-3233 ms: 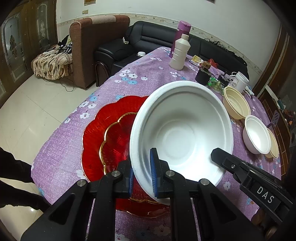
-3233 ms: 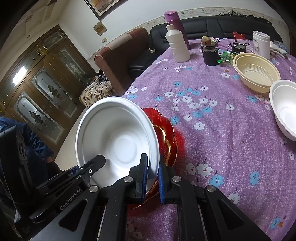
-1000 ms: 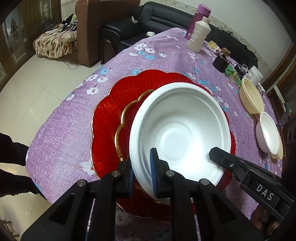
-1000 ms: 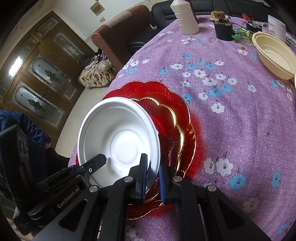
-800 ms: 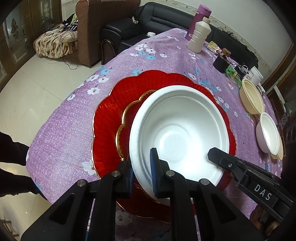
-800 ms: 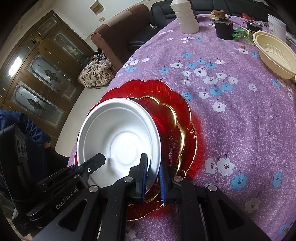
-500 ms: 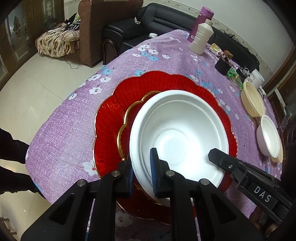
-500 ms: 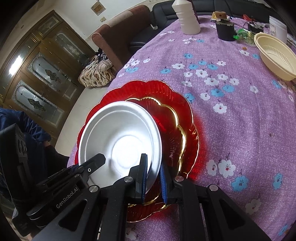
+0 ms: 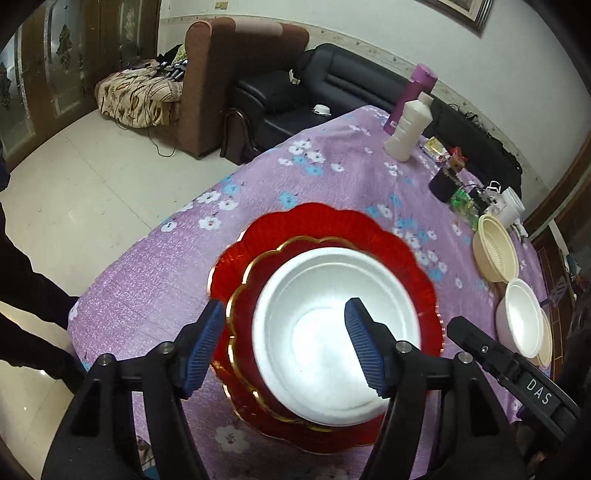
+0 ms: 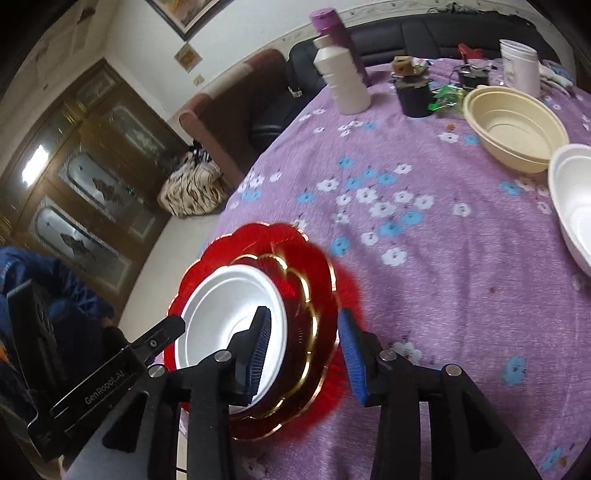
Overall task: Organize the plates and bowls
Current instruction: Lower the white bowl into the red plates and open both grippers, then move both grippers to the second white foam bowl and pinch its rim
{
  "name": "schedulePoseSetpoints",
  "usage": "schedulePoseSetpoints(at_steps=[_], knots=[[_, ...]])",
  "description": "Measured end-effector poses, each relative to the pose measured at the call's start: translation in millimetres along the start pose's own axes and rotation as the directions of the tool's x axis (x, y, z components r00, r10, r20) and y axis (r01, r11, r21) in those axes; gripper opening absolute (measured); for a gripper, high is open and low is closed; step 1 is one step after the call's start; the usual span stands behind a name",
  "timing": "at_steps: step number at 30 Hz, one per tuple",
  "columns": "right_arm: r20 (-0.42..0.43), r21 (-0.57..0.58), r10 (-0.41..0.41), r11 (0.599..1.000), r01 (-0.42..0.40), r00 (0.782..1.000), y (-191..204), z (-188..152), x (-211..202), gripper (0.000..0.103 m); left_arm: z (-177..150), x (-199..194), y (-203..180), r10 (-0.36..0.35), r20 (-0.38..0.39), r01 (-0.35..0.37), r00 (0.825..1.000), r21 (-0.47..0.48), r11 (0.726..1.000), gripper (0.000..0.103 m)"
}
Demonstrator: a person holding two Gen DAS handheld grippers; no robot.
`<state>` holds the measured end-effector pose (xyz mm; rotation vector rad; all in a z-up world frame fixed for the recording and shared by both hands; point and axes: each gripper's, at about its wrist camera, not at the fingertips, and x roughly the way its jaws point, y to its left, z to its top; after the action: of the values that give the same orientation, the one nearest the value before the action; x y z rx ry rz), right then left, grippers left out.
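Release at the red plates: the left claw [image 9: 284, 341] and the right claw [image 10: 303, 350] are both opening, their blue pads standing clear of the white foam bowl [image 9: 336, 343], which now sits inside the smaller gold-rimmed red plate [image 9: 240, 295], itself nested on the large scalloped red plate [image 9: 325, 221] near the bench's edge. From the left wrist, the bowl's near rim lies between and just ahead of that claw's parted pads, neither of which presses on it. From the right wrist, the bowl lies ahead and to the left of the claw; the left pad passes in front of the bowl's rim, while the stacked red rims show through the gap.

The step in hand appears to be the letting-go that ends this placement; the bowl looks settled and level in the stack.

Beyond the right claw and to its right, well apart from the stack, wait a cream plastic bowl [image 10: 517, 129] and another white foam bowl [image 10: 572, 203] on the purple flowered bench [image 10: 424, 258]. A white bottle [image 10: 343, 79], a purple flask [image 10: 328, 22] and a white tub [image 10: 519, 64] stand farther off.

The next move likely calls for drawing both claws back without clipping the light foam rim, then reaching toward the remaining bowls on the right.
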<state>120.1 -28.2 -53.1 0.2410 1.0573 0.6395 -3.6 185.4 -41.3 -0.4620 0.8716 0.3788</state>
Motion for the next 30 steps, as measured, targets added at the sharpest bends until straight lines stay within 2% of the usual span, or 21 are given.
schedulePoseSetpoints(at_steps=[5, 10, 14, 18, 23, 26, 30], knots=[[0.032, 0.043, 0.014, 0.999, -0.016, 0.999, -22, 0, -21, 0.048, 1, -7, -21, -0.033, 0.018, 0.032, 0.999, 0.029, 0.999, 0.067], [0.077, 0.087, -0.009, 0.996, 0.003, 0.997, -53, 0, -51, 0.049, -2, -6, -76, -0.140, -0.011, 0.141, 0.990, 0.116, 0.983, 0.068], [0.123, 0.157, -0.068, 0.986, 0.048, 0.990, -92, -2, -86, 0.049, -9, 1, -129, -0.220, -0.073, 0.230, 0.973, 0.197, 0.953, 0.068], [0.170, 0.264, -0.149, 0.959, 0.101, 0.974, -139, -4, -123, 0.049, -16, 16, -180, -0.286, -0.151, 0.315, 0.946, 0.231, 0.921, 0.068], [0.191, 0.372, -0.241, 0.915, 0.157, 0.952, -189, -2, -151, 0.051, -21, 39, -227, -0.315, -0.213, 0.361, 0.925, 0.234, 0.903, 0.068], [0.193, 0.412, -0.272, 0.894, 0.174, 0.943, -211, 2, -158, 0.051, -22, 54, -249, -0.302, -0.227, 0.352, 0.926, 0.231, 0.907, 0.067], [0.174, 0.443, -0.273, 0.880, 0.172, 0.946, -233, 8, -153, 0.051, -21, 79, -272, -0.282, -0.277, 0.347, 0.919, 0.223, 0.911, 0.067]])
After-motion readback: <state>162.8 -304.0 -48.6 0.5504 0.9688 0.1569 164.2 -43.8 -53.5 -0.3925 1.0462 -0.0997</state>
